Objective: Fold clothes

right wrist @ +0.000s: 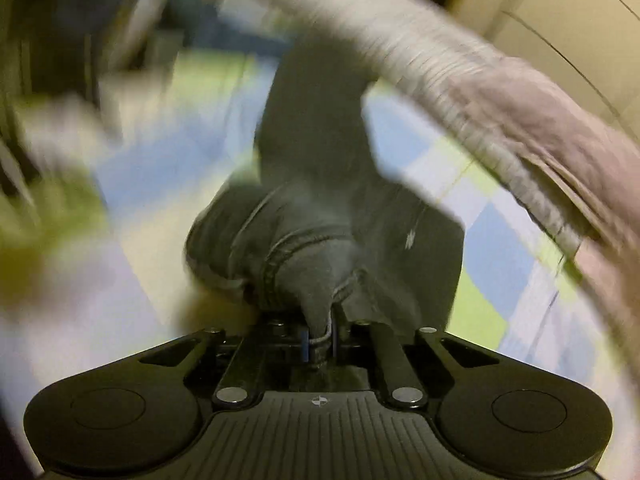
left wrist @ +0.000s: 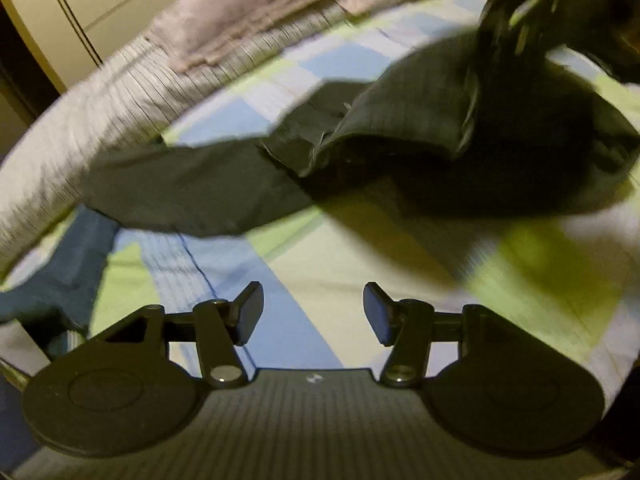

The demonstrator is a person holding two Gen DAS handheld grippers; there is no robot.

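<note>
Checkered bedsheet (left wrist: 340,264) under dark garment (left wrist: 400,128)

Dark grey garment (left wrist: 392,120) – blue-green-white checked sheet (left wrist: 304,264)

Bed with checked blue, green and white sheet (left wrist: 320,280), dark grey garment (left wrist: 192,188) partly lying on it, grey striped blanket (left wrist: 80,120) along far edge, pinkish cloth (left wrist: 240,20) on the blanket, dark blue cloth (left wrist: 76,264) at left.
</note>
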